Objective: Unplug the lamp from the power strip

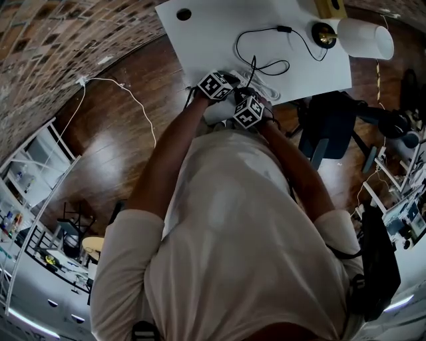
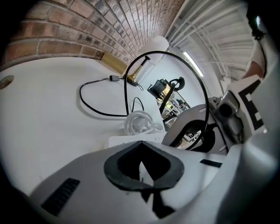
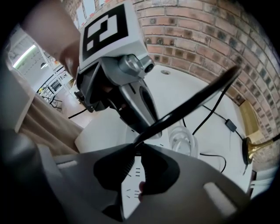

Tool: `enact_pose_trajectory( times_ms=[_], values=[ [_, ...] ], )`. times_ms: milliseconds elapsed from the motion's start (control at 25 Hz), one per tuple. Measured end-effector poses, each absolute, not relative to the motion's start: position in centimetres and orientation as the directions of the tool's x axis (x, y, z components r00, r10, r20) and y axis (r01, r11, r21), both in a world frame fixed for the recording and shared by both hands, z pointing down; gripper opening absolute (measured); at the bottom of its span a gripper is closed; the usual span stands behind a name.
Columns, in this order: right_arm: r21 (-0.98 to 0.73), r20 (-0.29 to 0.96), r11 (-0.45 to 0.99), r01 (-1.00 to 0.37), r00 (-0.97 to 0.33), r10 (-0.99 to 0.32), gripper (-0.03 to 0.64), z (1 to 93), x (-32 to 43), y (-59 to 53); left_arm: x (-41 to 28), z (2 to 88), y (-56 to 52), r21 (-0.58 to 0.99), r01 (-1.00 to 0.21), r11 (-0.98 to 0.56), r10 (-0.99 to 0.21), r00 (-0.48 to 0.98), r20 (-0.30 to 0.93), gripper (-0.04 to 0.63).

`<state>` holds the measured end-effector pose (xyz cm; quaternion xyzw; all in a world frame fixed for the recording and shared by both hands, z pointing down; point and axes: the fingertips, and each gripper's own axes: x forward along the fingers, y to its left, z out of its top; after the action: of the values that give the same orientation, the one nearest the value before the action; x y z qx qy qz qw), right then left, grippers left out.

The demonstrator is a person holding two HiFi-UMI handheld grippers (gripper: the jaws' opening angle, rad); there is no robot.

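Observation:
On the white table point(image 1: 213, 40) stands the lamp point(image 1: 363, 37) with a white shade and a brass foot. Its black cord point(image 1: 247, 41) loops back toward me. My right gripper point(image 3: 136, 146) points steeply down and is shut on the plug end of that cord point(image 3: 197, 98), just above the white power strip point(image 3: 130, 186). Whether the plug still sits in a socket is hidden by the jaws. My left gripper point(image 2: 141, 169) is beside it over the strip point(image 2: 127, 141), jaws almost together with nothing clearly between them.
The strip's own white cable point(image 2: 140, 123) lies coiled just beyond it. An inline switch point(image 1: 284, 28) sits on the lamp cord, and a cable hole point(image 1: 184, 13) is at the table's far left. A dark chair point(image 1: 329, 126) stands right of the table on the wood floor.

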<state>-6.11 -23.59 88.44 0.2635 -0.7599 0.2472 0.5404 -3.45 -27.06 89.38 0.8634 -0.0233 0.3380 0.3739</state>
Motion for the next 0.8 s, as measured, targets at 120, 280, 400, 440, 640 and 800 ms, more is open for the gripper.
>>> enact_pose_trajectory(
  times_ms=[120, 280, 400, 440, 640, 800],
  values=[
    [-0.122, 0.960, 0.722, -0.681, -0.266, -0.089, 0.043, 88.40, -6.23, -23.92, -3.54, 89.30, -27.24, 0.610, -0.288, -0.739, 0.198, 0.772, 0.604, 0.000],
    [-0.092, 0.968, 0.743, -0.664, -0.235, -0.090, 0.043, 88.56, -6.20, -23.50, -3.50, 89.51, -27.19, 0.589, -0.297, -0.751, 0.176, 0.770, 0.613, 0.000],
    [-0.071, 0.972, 0.746, -0.662, -0.214, -0.097, 0.043, 88.61, -6.03, -23.49, -3.44, 89.37, -27.25, 0.590, -0.312, -0.745, 0.162, 0.773, 0.614, 0.000],
    [-0.073, 0.973, 0.745, -0.663, -0.213, -0.095, 0.043, 88.56, -6.04, -23.49, -3.51, 89.32, -27.33, 0.590, -0.320, -0.742, 0.157, 0.772, 0.615, 0.000],
    [-0.084, 0.973, 0.754, -0.651, -0.218, -0.080, 0.043, 88.43, -6.34, -23.37, -3.47, 89.45, -27.60, 0.574, -0.328, -0.750, 0.130, 0.779, 0.614, 0.000],
    [-0.096, 0.972, 0.751, -0.653, -0.224, -0.071, 0.043, 88.33, -6.42, -23.22, -3.65, 89.61, -27.49, 0.545, -0.324, -0.773, 0.122, 0.767, 0.630, 0.000]
  ],
)
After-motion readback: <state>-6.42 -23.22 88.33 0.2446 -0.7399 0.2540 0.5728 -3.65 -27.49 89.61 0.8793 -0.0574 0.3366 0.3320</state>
